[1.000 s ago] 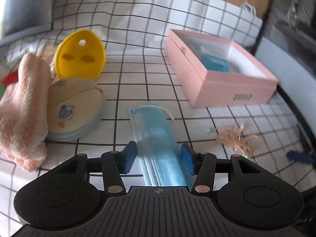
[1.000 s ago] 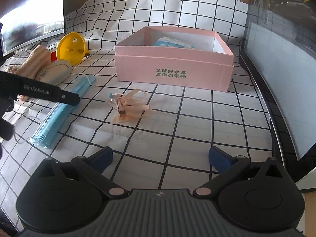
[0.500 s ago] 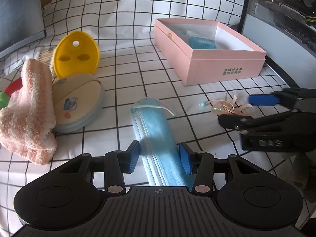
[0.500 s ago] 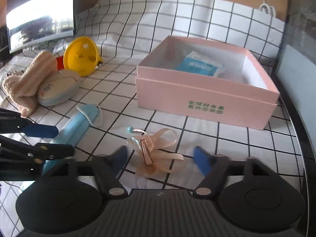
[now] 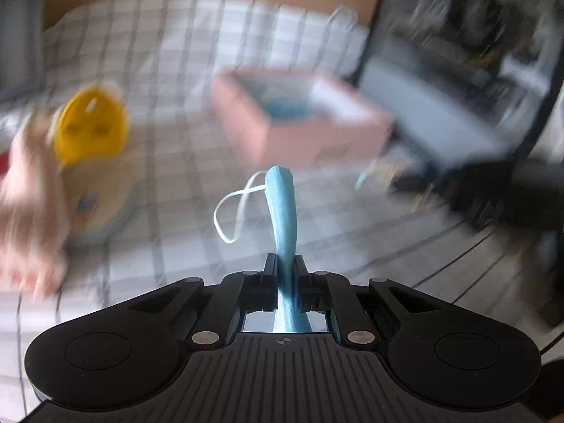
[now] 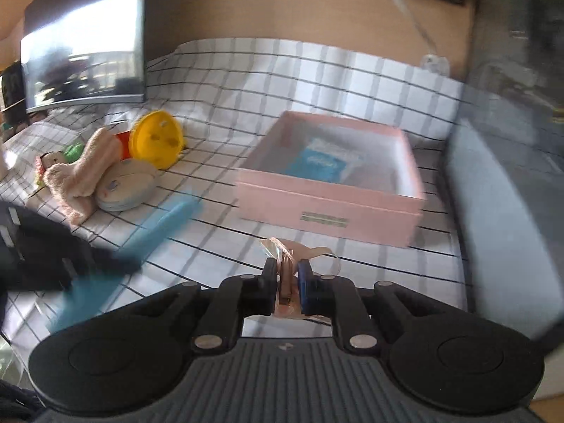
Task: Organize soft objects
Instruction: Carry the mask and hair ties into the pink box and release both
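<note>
Supporting surface: white cloth with black grid lines [image 6: 317, 81], draped and creased toward 12 o'clock; pink open box [image 6: 331, 208] rests on it at 1 o'clock; yellow perforated disc [image 6: 157, 144] at 10 o'clock; round flat beige pad [image 6: 127, 185] just beside it, touching a pink folded towel [image 6: 83, 176] at 9 o'clock.

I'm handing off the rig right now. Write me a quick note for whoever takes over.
Left gripper: jaws shut on the blue face mask, lifted off the cloth.
Right gripper: jaws shut on the peach ribbon bow.
Pink box sits open ahead, a blue packet already inside.
Left to do: drop mask and bow into the box; the pink towel still lies by the yellow toy.
</note>
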Available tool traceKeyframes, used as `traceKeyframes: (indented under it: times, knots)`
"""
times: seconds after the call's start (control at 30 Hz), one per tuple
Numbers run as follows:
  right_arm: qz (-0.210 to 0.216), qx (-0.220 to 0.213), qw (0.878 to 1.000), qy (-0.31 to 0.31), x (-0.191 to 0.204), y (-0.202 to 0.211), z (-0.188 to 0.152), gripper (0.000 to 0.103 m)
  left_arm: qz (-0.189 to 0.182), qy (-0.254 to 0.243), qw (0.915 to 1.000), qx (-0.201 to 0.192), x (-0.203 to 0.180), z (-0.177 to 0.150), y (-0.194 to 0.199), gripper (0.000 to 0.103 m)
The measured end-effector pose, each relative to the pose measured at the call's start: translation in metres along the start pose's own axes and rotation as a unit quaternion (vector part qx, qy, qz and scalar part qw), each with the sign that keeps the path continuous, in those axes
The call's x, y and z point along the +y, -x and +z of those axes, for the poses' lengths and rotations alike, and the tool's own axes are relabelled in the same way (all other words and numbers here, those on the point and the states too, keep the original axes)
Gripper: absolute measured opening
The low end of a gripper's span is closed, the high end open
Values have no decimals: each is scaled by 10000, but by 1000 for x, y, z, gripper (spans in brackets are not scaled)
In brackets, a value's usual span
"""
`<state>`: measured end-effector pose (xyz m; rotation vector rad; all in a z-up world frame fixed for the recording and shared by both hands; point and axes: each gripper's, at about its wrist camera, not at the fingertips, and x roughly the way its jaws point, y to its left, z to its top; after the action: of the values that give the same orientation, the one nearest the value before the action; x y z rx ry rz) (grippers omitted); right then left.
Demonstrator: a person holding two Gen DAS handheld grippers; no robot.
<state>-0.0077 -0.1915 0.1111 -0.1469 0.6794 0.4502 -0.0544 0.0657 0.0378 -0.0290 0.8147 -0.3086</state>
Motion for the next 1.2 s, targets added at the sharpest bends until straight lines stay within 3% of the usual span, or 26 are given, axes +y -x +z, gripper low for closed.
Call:
traceKeyframes:
  times: [0.1, 0.27, 0.4, 0.5, 0.57, 0.63, 0.7, 0.73, 0.8, 0.87, 0.97, 1.13, 1.2]
  knots:
    - [-220, -100, 9996, -151, -8, 10, -5, 12, -501, -22, 9978, -444, -10, 34, 22, 10]
    - [-288, -346, 9975, -542, -17, 21, -8, 12, -971, -266, 9864, -1297, -27, 118, 28, 10]
    - [-341, -430, 9962, -680, -20, 20, -12, 12, -1149, -203, 9745, -1916, -38, 184, -11, 11]
    - [-372, -367, 9958, -753, -22, 19, -19, 12, -1076, 48, 9683, -2256, -49, 212, -53, 11]
    - [-391, -252, 9956, -807, -23, 16, -28, 12, -955, 179, 9643, -2464, -56, 218, -87, 19]
    - [-436, -97, 9951, -882, -27, 12, -37, 12, -846, 283, 9703, -2248, -59, 215, -122, 19]
    - [-461, 31, 9947, -917, -30, 9, -45, 12, -611, 405, 9899, -1213, -62, 213, -163, 20]
    - [-459, 104, 9945, -937, -32, 6, -48, 12, -570, 567, 9946, -652, -61, 210, -180, 21]
    - [-432, 214, 9945, -935, -31, -1, -51, 12, -723, 1067, 9916, -34, -52, 198, -197, 21]
    - [-439, 227, 9948, -886, -28, -5, -50, 12, -613, 1406, 9880, 199, -44, 191, -199, 21]
    - [-469, 69, 9955, -817, -26, -7, -43, 12, -507, 1355, 9893, 177, -38, 192, -190, 21]
    - [-742, -361, 9952, -521, -32, -9, -17, 12, -757, 1137, 9867, -883, -23, 200, -124, 21]
    - [-865, -529, 9938, -455, -38, -16, 0, 12, -844, 1017, 9864, -980, -18, 196, -100, 21]
